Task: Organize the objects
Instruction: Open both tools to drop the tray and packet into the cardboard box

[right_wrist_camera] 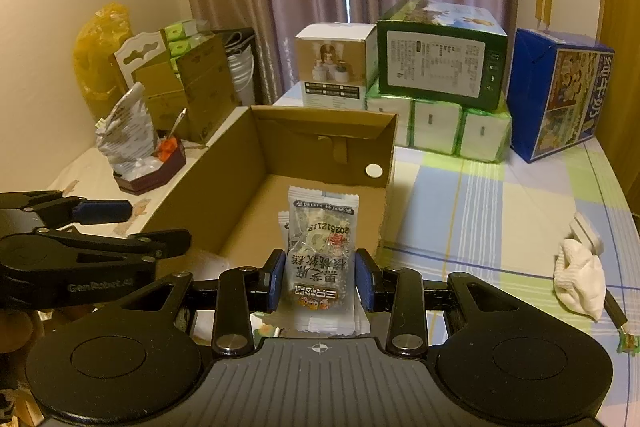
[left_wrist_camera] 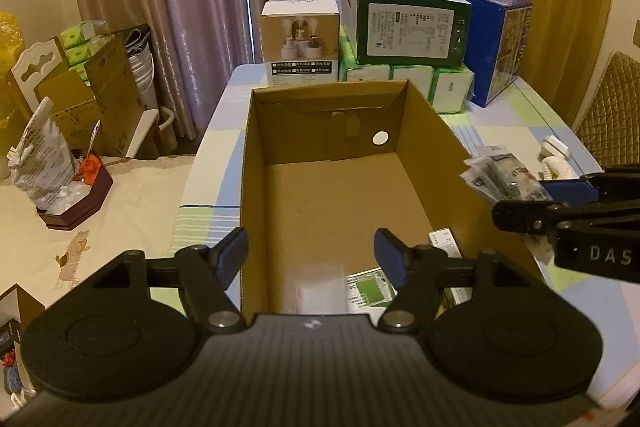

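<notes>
An open cardboard box [left_wrist_camera: 328, 187] [right_wrist_camera: 224, 195] lies on the checked tablecloth. My left gripper [left_wrist_camera: 312, 255] is open over the box's near end, straddling its left wall with nothing between its fingers. My right gripper [right_wrist_camera: 320, 279] is shut on a stack of clear snack packets [right_wrist_camera: 320, 259] with printed labels, held near the box's right front corner. In the left wrist view those snack packets [left_wrist_camera: 500, 175] show at the right beyond the box wall, with the right gripper's black fingers [left_wrist_camera: 532, 215] around them. A small printed box [left_wrist_camera: 368, 291] lies on the box floor under my left gripper.
Stacked cartons, a green one [right_wrist_camera: 440, 67], a white one [right_wrist_camera: 332, 67] and a blue one [right_wrist_camera: 560, 95], stand with tissue packs [right_wrist_camera: 460, 127] at the table's far end. A white cloth [right_wrist_camera: 580, 279] lies at the right. A side table at the left holds a dark tray [left_wrist_camera: 76, 203] with bags.
</notes>
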